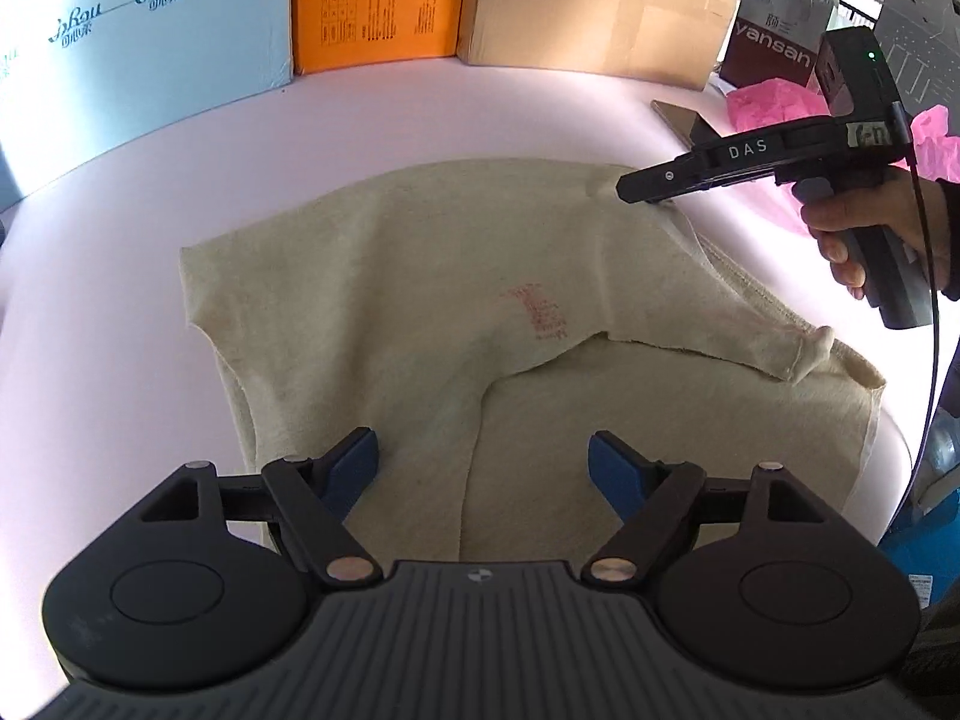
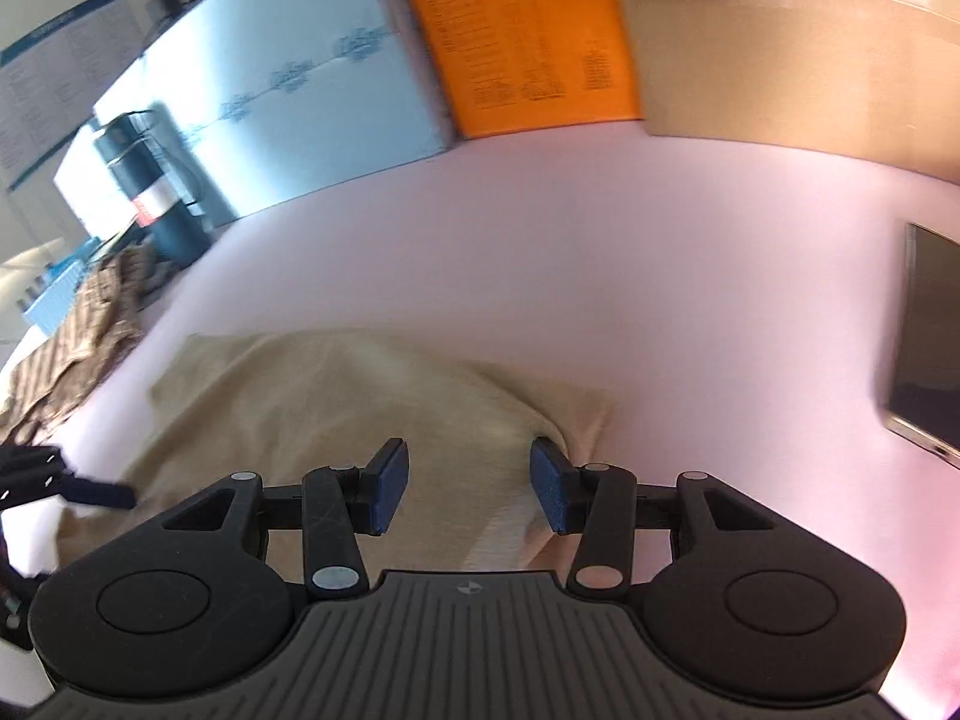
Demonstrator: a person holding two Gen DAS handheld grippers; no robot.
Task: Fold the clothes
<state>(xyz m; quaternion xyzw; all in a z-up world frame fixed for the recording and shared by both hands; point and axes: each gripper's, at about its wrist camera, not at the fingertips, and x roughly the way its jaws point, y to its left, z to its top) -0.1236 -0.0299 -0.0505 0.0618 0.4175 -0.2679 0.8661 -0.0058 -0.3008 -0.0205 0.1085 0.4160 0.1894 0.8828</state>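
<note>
A cream garment (image 1: 420,276) with a faint red print lies spread on the pink table (image 1: 420,114). One sleeve (image 1: 780,354) is folded across its right side. My left gripper (image 1: 483,453) hangs over the garment's near part, its jaws wide open with only flat cloth below them. My right gripper (image 1: 627,189), held by a hand (image 1: 864,228), has its tip at the garment's far right corner. In the right wrist view the right gripper (image 2: 471,471) is open over the garment (image 2: 336,396), and the pads (image 2: 390,480) do not press on the cloth.
A light blue box (image 1: 150,30), an orange box (image 1: 378,0) and a cardboard box (image 1: 600,6) line the table's back. A dark flat phone (image 2: 924,348), pink cloth (image 1: 774,108) and a dark red bag (image 1: 774,48) lie right. A flask (image 2: 150,180) and plaid cloth (image 2: 90,312) sit left.
</note>
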